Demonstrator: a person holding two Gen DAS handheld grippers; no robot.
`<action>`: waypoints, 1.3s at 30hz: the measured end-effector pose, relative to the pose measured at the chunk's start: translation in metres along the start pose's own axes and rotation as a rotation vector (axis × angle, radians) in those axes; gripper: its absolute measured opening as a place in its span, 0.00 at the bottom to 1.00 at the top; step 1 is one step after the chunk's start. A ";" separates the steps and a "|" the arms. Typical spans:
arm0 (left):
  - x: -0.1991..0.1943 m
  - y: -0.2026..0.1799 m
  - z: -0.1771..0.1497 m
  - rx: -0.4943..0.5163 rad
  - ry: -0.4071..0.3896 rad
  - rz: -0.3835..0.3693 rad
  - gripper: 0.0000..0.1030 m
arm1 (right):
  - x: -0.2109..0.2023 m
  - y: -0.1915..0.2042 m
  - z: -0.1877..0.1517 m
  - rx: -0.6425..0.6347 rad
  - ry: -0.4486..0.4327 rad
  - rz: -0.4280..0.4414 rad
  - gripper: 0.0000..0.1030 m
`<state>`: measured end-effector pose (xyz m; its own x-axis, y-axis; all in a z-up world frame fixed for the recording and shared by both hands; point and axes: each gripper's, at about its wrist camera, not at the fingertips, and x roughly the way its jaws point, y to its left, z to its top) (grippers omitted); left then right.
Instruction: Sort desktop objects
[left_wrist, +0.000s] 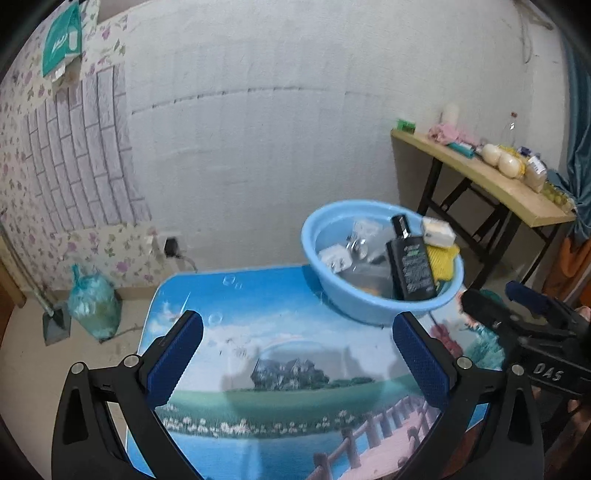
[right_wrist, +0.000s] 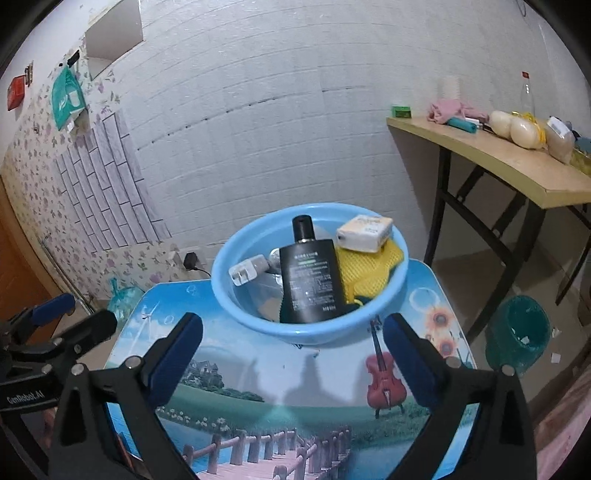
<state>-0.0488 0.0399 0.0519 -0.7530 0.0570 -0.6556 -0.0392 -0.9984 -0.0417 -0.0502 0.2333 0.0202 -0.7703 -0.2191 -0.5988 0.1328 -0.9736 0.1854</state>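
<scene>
Blue basin at far end of picture-printed tabletop, holding black bottle, white charger, white box, yellow cloth. Left tongs and right tongs both gape wide, nothing between them

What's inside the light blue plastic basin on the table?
The light blue plastic basin holds an upright black bottle, a white charger plug, a white box on yellow mesh fabric, and something clear. The bottle hides whatever lies behind it.
</scene>
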 end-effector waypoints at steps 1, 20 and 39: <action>0.001 0.001 -0.001 -0.008 0.012 0.003 1.00 | -0.001 0.000 -0.001 0.004 0.000 0.001 0.97; -0.002 0.005 0.000 -0.061 0.055 -0.014 1.00 | -0.003 0.008 -0.006 -0.065 0.041 -0.015 0.97; -0.011 0.001 0.002 -0.019 0.030 0.017 1.00 | -0.002 0.009 -0.005 -0.072 0.048 -0.004 0.97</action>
<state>-0.0422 0.0378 0.0602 -0.7337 0.0402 -0.6783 -0.0137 -0.9989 -0.0444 -0.0439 0.2245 0.0192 -0.7404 -0.2166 -0.6363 0.1756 -0.9761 0.1279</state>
